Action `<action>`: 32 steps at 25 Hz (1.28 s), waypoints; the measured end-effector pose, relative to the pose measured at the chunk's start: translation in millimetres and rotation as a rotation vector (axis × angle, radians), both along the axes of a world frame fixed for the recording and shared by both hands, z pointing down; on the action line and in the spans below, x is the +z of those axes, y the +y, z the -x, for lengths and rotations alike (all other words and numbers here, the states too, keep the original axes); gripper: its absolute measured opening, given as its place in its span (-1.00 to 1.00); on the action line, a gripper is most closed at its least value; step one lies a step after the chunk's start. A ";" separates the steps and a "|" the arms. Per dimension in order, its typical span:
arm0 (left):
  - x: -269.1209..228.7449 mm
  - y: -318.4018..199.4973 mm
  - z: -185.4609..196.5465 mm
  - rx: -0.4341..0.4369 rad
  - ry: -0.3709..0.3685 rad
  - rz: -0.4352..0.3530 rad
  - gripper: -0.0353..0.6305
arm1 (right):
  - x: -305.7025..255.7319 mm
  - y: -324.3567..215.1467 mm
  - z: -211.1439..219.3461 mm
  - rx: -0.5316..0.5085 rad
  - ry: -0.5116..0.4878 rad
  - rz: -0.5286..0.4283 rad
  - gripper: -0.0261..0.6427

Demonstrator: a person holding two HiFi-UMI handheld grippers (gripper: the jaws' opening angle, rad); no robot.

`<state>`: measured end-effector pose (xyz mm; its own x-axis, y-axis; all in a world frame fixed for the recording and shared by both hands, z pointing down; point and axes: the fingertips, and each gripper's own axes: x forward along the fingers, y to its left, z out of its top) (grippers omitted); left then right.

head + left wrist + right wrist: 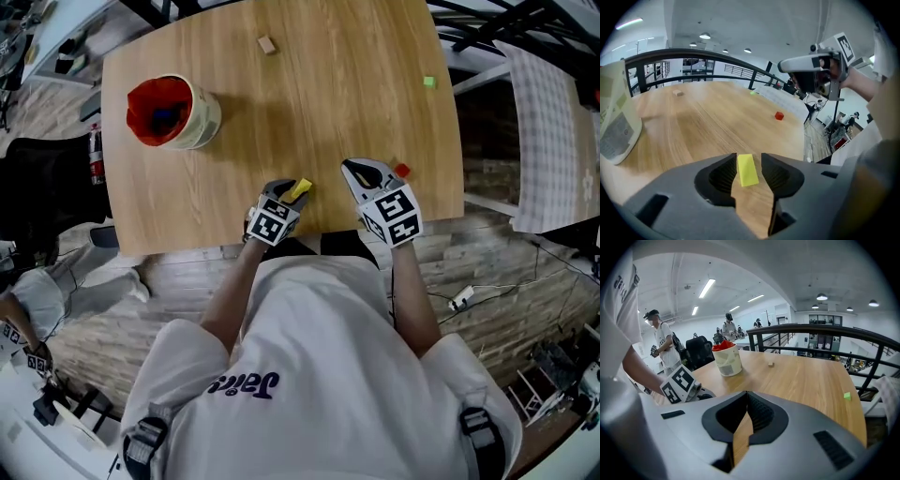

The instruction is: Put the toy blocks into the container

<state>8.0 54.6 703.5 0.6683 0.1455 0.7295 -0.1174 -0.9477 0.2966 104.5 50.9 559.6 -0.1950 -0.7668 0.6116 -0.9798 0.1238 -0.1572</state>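
Observation:
A yellow block (300, 189) (747, 171) lies on the wooden table (356, 103) near its front edge. My left gripper (292, 194) (749, 165) is open around it, with the block between the pads and a small gap showing on the right side. My right gripper (362, 174) (746, 401) is shut on nothing, low over the table beside a red block (401, 171) (779, 116). A green block (428, 82) (846, 396) lies at the far right and a tan block (267, 44) (770, 364) at the back. The cream container (202, 118) (729, 363) with a red lining stands at the left.
The container (614, 126) holds some blocks inside. The table's front edge runs just below both grippers. A black railing (811, 329) lies beyond the table, and people stand by a chair (701, 350) in the background.

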 end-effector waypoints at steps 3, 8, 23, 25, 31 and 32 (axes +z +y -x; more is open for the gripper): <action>18.7 5.3 0.9 0.027 -0.039 -0.031 -0.34 | 5.0 1.8 -3.3 0.009 -0.013 0.015 -0.88; 34.6 11.1 -4.2 0.041 -0.062 -0.089 -0.28 | 11.0 4.1 -7.7 0.012 -0.024 0.033 -0.88; 27.5 1.6 -5.8 0.022 -0.055 -0.119 -0.48 | -4.0 -22.4 -7.5 -0.016 -0.009 -0.006 -0.88; 14.1 -7.4 -5.5 -0.009 -0.028 -0.119 -0.48 | -7.7 -29.5 -3.5 -0.030 -0.006 -0.016 -0.88; -44.2 -49.4 5.9 -0.149 0.077 -0.128 -0.49 | -21.9 -58.3 16.7 -0.098 -0.005 -0.050 -0.88; -57.3 -59.5 9.4 -0.181 0.102 -0.130 -0.49 | -24.6 -64.6 21.6 -0.112 -0.008 -0.056 -0.88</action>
<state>-1.4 -4.9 646.2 0.7460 -0.0743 0.6618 -0.2650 -0.9448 0.1926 82.9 -13.7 535.1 -0.2856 -0.7732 0.5662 -0.9582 0.2408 -0.1545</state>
